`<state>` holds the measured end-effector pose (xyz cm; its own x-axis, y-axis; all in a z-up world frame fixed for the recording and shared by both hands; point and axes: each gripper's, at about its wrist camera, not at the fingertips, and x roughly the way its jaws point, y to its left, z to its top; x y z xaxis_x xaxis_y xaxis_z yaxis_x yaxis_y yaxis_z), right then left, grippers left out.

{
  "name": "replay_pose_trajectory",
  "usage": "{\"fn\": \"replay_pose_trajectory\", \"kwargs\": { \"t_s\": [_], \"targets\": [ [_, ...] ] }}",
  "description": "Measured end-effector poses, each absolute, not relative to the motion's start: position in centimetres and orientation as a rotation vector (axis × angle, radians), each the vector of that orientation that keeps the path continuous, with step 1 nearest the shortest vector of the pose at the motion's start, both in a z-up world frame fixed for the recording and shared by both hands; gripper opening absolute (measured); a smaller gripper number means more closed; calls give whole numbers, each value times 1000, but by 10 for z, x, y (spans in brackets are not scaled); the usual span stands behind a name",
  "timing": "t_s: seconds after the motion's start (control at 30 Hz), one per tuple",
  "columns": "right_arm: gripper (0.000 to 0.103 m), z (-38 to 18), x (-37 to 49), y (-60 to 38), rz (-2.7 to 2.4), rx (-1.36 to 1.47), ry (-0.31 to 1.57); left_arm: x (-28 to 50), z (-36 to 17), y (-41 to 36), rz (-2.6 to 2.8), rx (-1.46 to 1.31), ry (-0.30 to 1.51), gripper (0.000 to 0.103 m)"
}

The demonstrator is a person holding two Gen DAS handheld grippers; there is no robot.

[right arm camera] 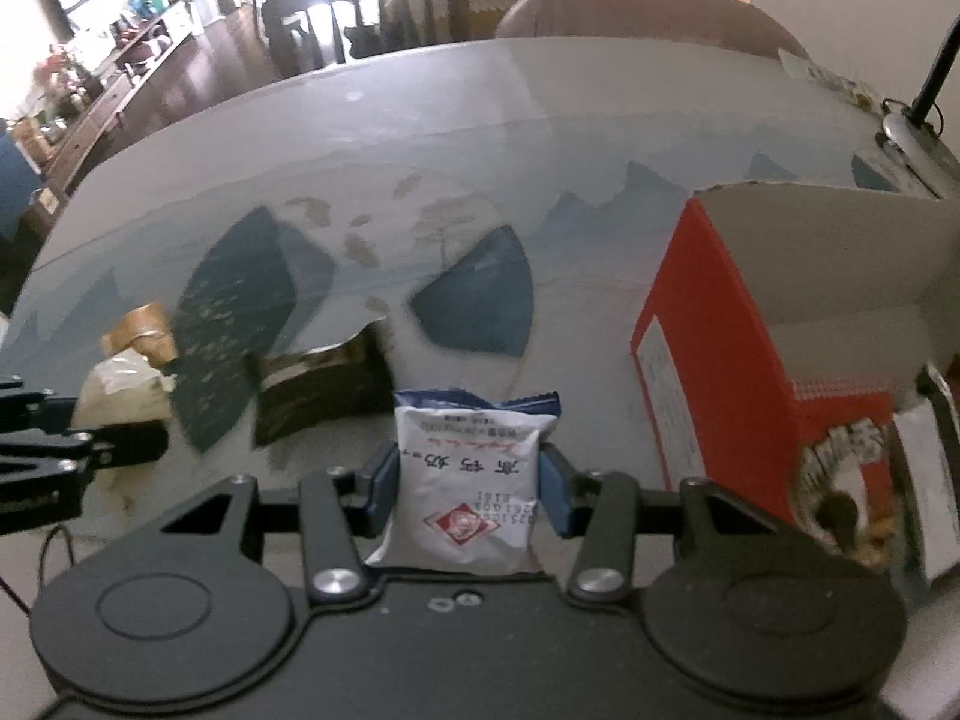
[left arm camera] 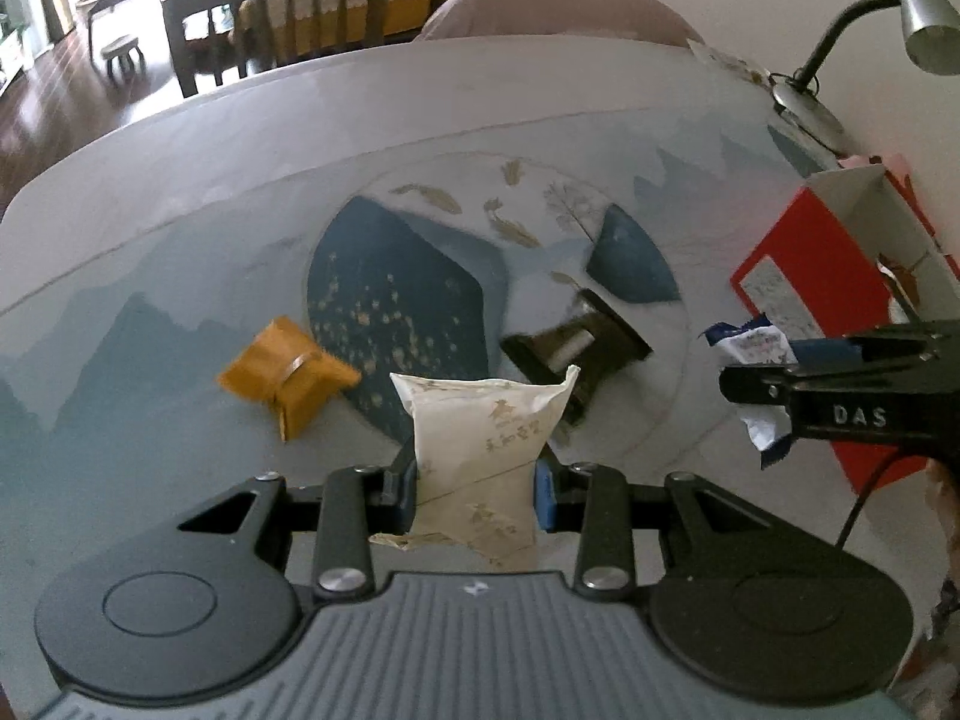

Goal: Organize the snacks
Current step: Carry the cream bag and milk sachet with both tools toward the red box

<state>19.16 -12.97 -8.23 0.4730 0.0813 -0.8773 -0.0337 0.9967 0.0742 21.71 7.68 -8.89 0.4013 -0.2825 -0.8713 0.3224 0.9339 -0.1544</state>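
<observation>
Snacks in two grips, seen one wrist view at a time. Left wrist view: the left gripper (left arm camera: 477,483) is closed on a cream snack packet (left arm camera: 480,450), its blue pads pressed against the packet's two sides, the packet raised above the table mat (left arm camera: 180,252). On the mat beyond lie an orange-wrapped snack (left arm camera: 288,375) to the left and a dark-wrapped snack (left arm camera: 576,348) to the right, well apart. At far right the right gripper (left arm camera: 750,369) enters, clamped on a blue-and-white snack packet (left arm camera: 753,348), just in front of an open red carton (left arm camera: 840,276) — a desk lamp (left arm camera: 924,18) stands beyond it.

Right wrist view: the right gripper (right arm camera: 468,480) pinches the blue-and-white snack packet (right arm camera: 465,480) by its sides, upright between the pads. The red carton (right arm camera: 750,330) stands near on the right. The left gripper's fingers (right arm camera: 120,441) reach in at left, beside the dark-wrapped snack (right arm camera: 324,390) — blurred here.
</observation>
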Motion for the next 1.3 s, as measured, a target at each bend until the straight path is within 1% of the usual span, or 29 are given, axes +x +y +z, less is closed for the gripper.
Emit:
{"fn": "replay_pose_trajectory", "kwargs": {
  "t_s": [0.37, 0.63, 0.93, 1.3],
  "targets": [
    [46, -27, 119, -126, 125, 15, 990, 153, -50, 75, -396, -78, 1113, 35],
    [46, 2, 78, -137, 109, -3, 932, 124, -16, 52, -435, -80, 1075, 35],
    [46, 15, 69, -187, 71, 5, 890, 117, 5, -13, -486, -43, 1033, 35],
    [46, 7, 85, -281, 39, 42, 886, 137, 5, -116, -497, 18, 1034, 35]
  ]
}}
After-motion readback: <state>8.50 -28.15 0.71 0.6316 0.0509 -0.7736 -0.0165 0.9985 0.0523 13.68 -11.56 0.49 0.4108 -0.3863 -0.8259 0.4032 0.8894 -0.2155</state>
